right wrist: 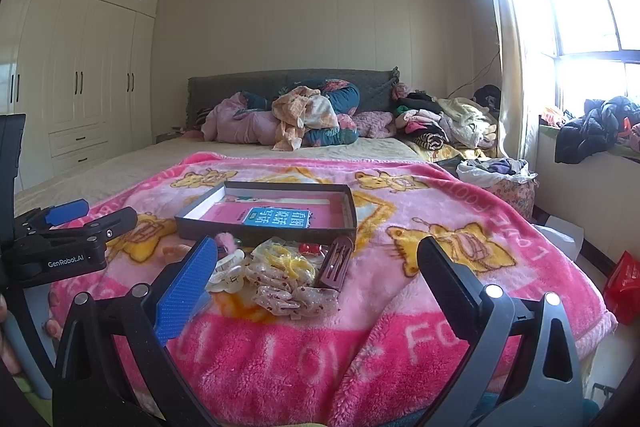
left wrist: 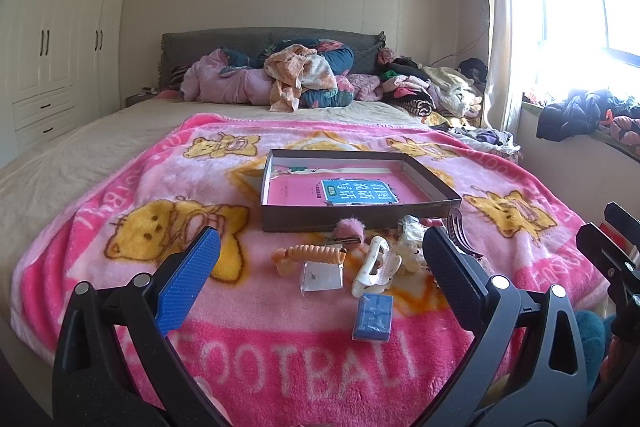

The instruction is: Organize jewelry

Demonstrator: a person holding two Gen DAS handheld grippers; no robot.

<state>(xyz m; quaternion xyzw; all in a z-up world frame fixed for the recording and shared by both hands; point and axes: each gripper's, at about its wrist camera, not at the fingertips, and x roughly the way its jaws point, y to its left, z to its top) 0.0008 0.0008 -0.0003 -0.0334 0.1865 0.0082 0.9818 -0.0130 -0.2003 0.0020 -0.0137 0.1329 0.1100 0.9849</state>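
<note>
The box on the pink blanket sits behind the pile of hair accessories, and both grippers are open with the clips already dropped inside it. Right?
Not quite. The box holds only a pink book; the hair clips lie outside it on the blanket, as the left wrist view shows. The box does sit behind the pile, and the left gripper and right gripper are open.

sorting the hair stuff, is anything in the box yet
No accessories yet: the box holds only a pink book; the clips lie on the blanket in front.
</note>
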